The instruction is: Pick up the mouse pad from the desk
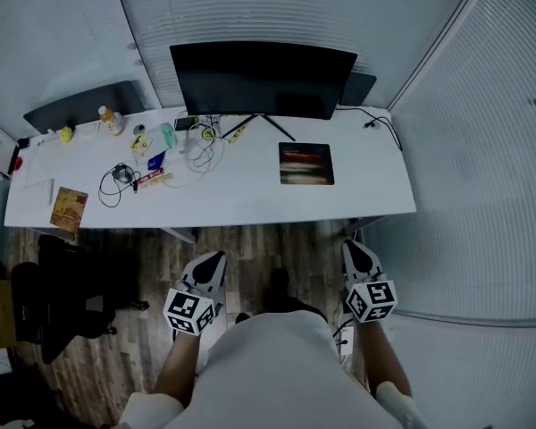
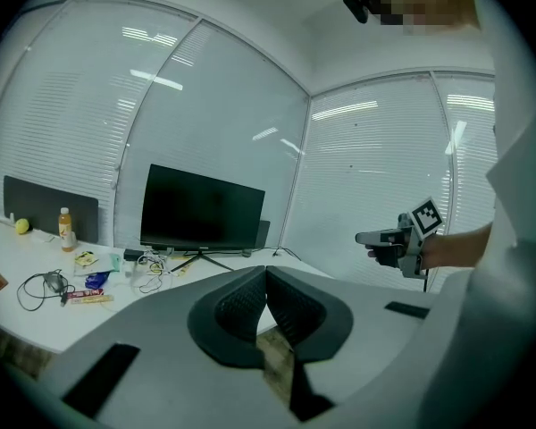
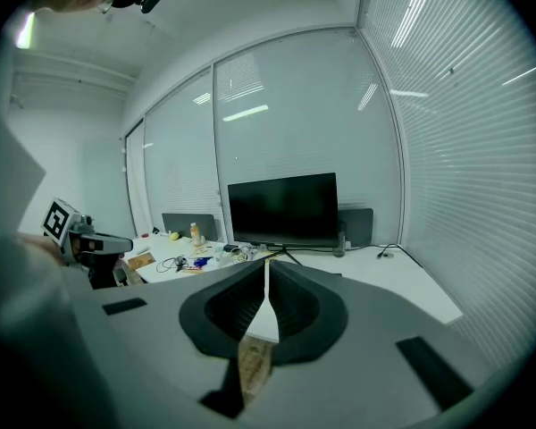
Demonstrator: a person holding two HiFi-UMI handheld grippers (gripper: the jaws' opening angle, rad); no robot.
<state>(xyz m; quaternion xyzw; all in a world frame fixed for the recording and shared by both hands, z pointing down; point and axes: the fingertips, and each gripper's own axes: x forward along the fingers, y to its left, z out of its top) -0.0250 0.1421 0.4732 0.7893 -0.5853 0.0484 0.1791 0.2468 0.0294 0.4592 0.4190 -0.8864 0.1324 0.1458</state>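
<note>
**Both claws short of the bench, mouse pad untouched**

The mouse pad point(image 1: 305, 164) lies flat toward the right end of the bench point(image 1: 250, 206), just in front of the monitor point(image 1: 262, 79) and roughly midway between the back and front edges. Nothing rests on it. The cables, snack wrappers and bottle point(image 1: 110, 120) sit well apart, toward the left end.

The left claw point(image 1: 213, 259) and the right claw point(image 1: 354, 248) hang over the wooden floor in front of the bench's front edge, well away from the pad. Each has its jaws pressed together with nothing between them, as both gripper views show.

The step in hand looks like the approach. The right claw sits nearer the pad's side of the bench, so it seems the natural one to lead. Its jaws would need to spread before arrival, not over the pad.

A thin mat lying flush gives little to pinch (the likely snag). Coming in low at the near edge should help. One jaw could slip under a corner, or the pad could be drawn toward the front edge until a lip overhangs. The left claw could steady the far side.
</note>
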